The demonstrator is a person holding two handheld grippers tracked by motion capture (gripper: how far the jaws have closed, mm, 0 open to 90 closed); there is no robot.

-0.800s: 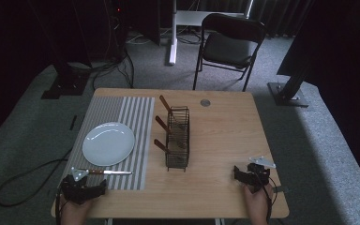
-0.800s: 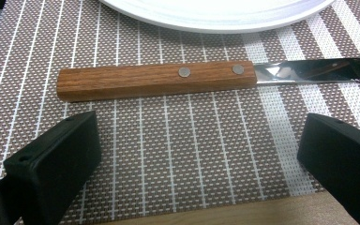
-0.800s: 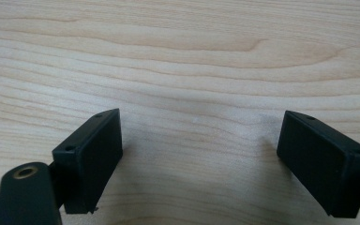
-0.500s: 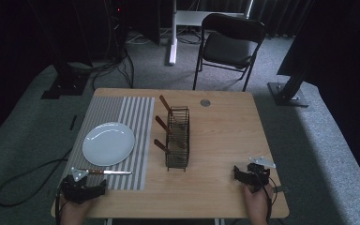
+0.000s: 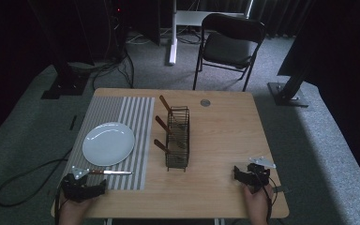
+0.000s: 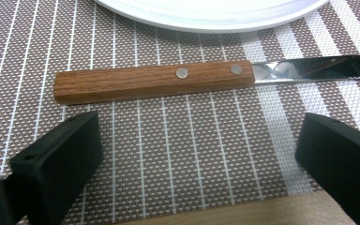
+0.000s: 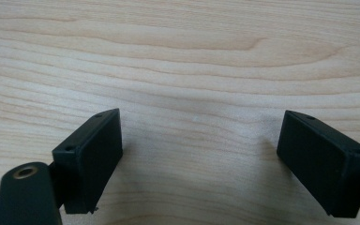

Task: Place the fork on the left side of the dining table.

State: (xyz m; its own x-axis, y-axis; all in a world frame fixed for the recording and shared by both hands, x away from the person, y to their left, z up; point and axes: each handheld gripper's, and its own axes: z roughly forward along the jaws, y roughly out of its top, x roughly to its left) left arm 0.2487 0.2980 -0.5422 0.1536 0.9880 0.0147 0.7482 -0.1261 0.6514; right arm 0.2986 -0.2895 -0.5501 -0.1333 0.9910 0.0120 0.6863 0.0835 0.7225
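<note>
Tabletop (image 5: 225,136): wood, striped mat (image 5: 108,117) left.
Knife (image 6: 154,83): near mat edge, beside plate (image 5: 108,143).
Handling: stiff, light; take the wooden handle.
Left tongs (image 6: 201,164): wide, empty.
Right tongs (image 7: 206,159): wide, empty.

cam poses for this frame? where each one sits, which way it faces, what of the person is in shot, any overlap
High view: above the person's side, facing forward and down at the table; both hands show, holding the left gripper and right gripper.
Left gripper view: low over the placemat, looking past its open jaws at the knife and plate.
Right gripper view: low over bare tabletop between its open jaws.
Shared: high and left gripper views both show knife, plate and placemat.
</note>
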